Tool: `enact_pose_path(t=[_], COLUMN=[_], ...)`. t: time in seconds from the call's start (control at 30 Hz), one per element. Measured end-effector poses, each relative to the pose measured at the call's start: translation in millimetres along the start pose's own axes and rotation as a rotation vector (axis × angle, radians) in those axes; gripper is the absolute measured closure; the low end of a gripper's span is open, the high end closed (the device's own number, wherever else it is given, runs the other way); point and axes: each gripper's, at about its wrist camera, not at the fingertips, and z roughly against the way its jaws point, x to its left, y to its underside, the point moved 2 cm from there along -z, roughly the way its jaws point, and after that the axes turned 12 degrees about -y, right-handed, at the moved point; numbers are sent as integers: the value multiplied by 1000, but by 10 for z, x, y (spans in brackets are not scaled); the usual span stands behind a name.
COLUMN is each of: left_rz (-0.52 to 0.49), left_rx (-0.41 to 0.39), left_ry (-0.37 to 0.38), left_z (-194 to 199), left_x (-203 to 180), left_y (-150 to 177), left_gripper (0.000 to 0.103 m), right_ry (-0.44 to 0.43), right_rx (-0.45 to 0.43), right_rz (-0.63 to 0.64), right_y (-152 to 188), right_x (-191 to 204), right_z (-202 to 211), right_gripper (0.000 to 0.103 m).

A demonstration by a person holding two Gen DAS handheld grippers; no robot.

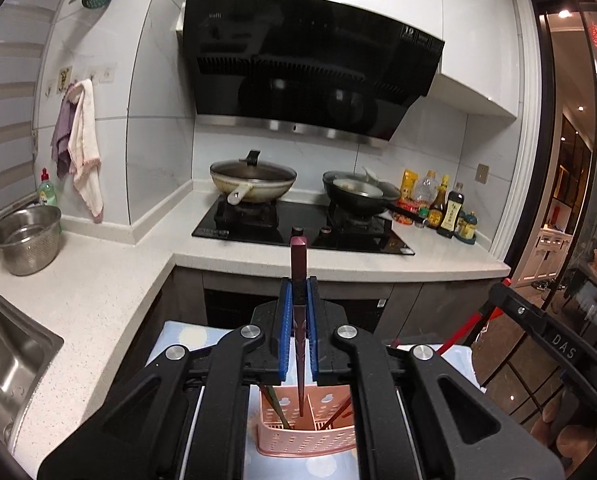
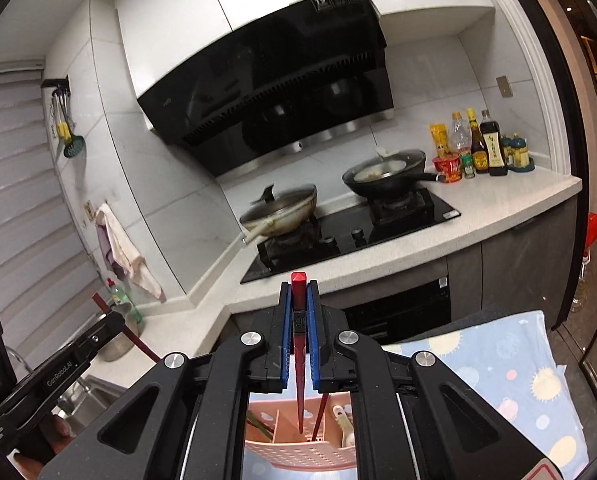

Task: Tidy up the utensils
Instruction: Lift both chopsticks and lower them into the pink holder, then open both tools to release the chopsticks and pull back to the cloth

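Note:
My left gripper [image 1: 298, 292] is shut on a dark maroon chopstick [image 1: 298, 268] that stands upright, its tip hanging in a pink perforated utensil holder [image 1: 306, 440] below. My right gripper [image 2: 299, 294] is shut on a red chopstick [image 2: 299, 292], also upright, its tip down in the same pink holder [image 2: 298, 452]. The holder has compartments with other chopsticks and a white utensil [image 2: 344, 424] in it. The right gripper's body shows at the right edge of the left wrist view [image 1: 538, 320]; the left gripper's body shows at the lower left of the right wrist view [image 2: 58, 372].
The holder stands on a blue patterned cloth [image 2: 498, 368]. Ahead is a white counter [image 1: 98, 292] with a hob, two woks [image 1: 254, 184], sauce bottles [image 1: 450, 208], a steel colander [image 1: 28, 240] and a sink [image 1: 6, 360]. A doorway opens at the right.

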Motion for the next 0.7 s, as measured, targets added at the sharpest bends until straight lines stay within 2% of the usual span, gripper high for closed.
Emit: enact_pose_path(t=[0.23, 0.4, 0.43, 0.5, 0.53, 0.7], left_rz=[6, 12, 16, 26, 35, 39], left_rx=[74, 109, 112, 118, 119, 114], left_ry=[-2, -3, -6, -16, -19, -25], left_z=[-278, -343, -345, -335, -317, -200], left_x=[39, 50, 56, 72, 93, 148], left_y=[243, 350, 365, 377, 382, 391], left_gripper=[96, 95, 94, 77, 74, 72], right_ry=[9, 17, 18, 21, 22, 24], right_rx=[87, 92, 87, 77, 72, 70], right_rz=[-8, -2, -1, 4, 9, 37], right_y=[283, 346, 345, 342, 342, 368], right_x=[-93, -87, -76, -52, -42, 49], right_z=[-270, -289, -271, -229, -200, -46], right_gripper=[96, 91, 87, 80, 76, 76])
